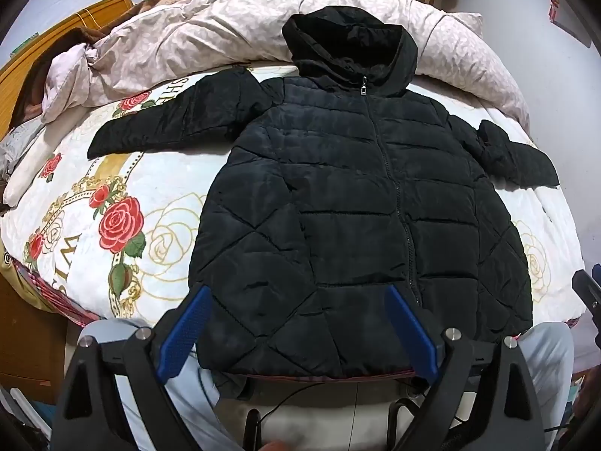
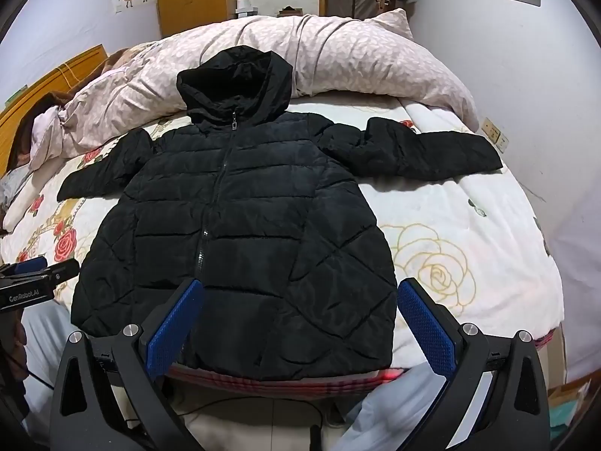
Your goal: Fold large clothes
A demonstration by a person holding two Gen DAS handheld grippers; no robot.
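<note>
The black puffer jacket (image 1: 360, 203) lies spread flat, front up and zipped, on the bed (image 1: 165, 203), straight ahead of both sets of jaws, its hem nearest them and its hood (image 1: 349, 45) at the far end against the bunched pink duvet (image 1: 210, 30). Neither sleeve has been brought in: the sleeve ahead and to the left of the left gripper (image 1: 296, 330) stretches out sideways across the rose-print cover, and the sleeve ahead and to the right of the right gripper (image 2: 300, 332) runs out toward the wall, with a kink near the shoulder. No fold shows anywhere on the body of the jacket, so the folding itself looks not yet begun; only the laying-out appears done. Left to do, as I judge it, are both sleeves, the sides, the hood and the final doubling of the body. Both pairs of jaws stand wide open with nothing between them, hovering just short of the hem, above the bed's near edge and the person's pale trousers (image 1: 176, 394).
</note>
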